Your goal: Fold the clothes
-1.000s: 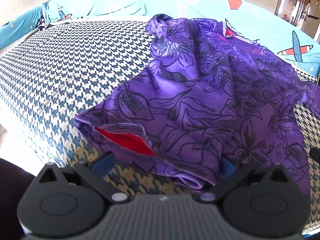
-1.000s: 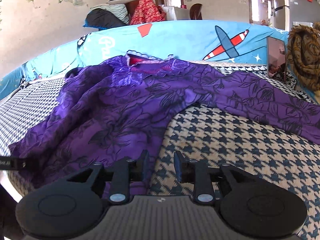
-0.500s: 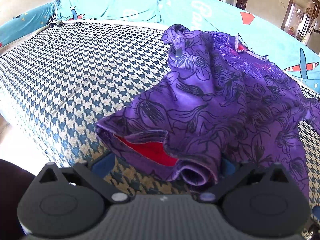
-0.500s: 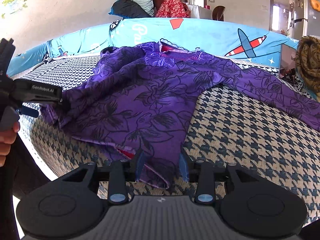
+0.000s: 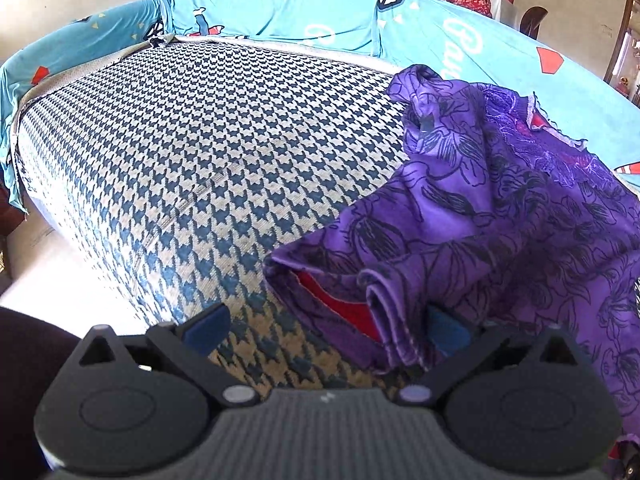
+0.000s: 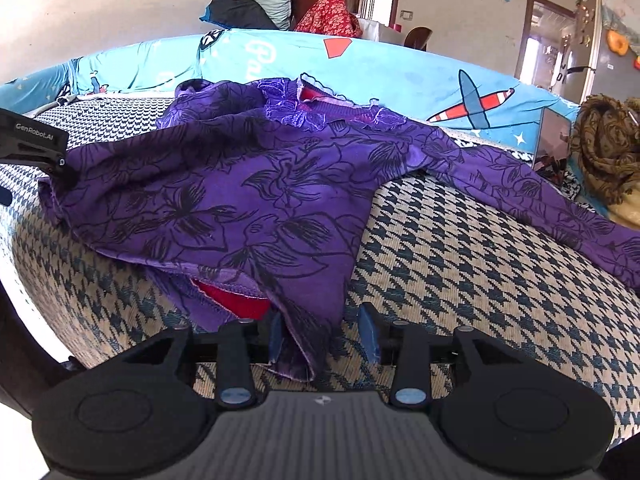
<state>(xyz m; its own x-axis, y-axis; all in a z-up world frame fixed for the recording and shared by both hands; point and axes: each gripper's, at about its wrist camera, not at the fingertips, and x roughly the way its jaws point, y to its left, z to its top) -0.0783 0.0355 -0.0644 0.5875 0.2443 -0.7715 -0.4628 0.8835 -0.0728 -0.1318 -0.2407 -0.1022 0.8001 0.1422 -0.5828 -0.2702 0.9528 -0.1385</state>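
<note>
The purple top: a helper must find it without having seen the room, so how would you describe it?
Find the bed with the houndstooth cover and turquoise airplane-print sheet behind. The purple top sprawls across the cover, one sleeve trailing right. Black flower outlines and red lining at hem and neck distinguish it from the brown patterned cloth nearby.

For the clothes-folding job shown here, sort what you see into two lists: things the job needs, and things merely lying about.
Belongs to the job:
purple floral garment
left gripper, fingers wide apart at the hem
right gripper, closing, hem between its fingers
houndstooth bed cover, the work surface

Just lying about:
brown patterned cloth
blue aeroplane-print sheet
piled bedding
</note>
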